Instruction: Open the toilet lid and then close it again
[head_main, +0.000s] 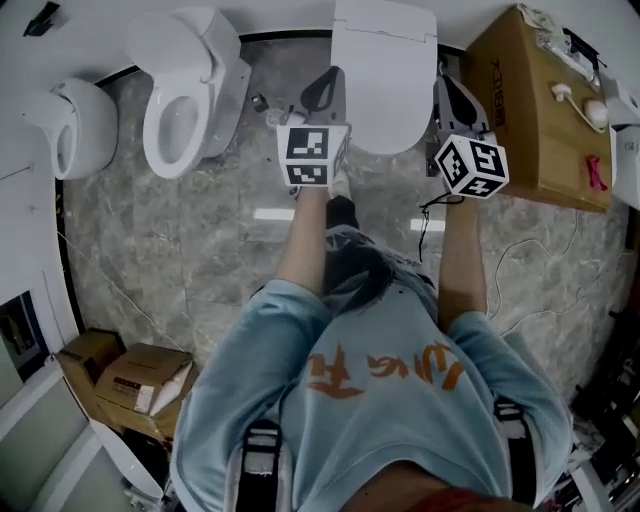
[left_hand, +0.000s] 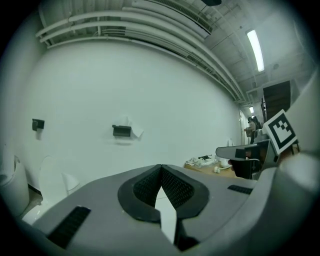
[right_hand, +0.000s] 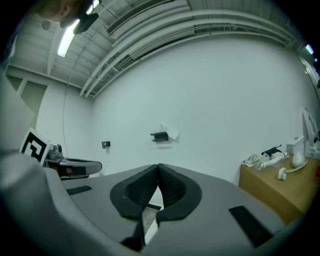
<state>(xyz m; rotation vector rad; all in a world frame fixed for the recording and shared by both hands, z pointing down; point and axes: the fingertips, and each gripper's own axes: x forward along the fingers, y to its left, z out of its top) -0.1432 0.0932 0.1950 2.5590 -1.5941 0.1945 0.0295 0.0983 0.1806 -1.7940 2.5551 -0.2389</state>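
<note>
Left gripper (head_main: 328, 85), right gripper (head_main: 450, 92), flanking toilet lid (head_main: 385, 70)

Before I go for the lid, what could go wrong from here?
1. The left hand-held gripper and the right hand-held gripper are both shut and empty. On the smooth, closed toilet lid they may slip rather than catch its edge.
2. The cardboard box stands close beside the right one, so a wide swing could knock it.
</note>
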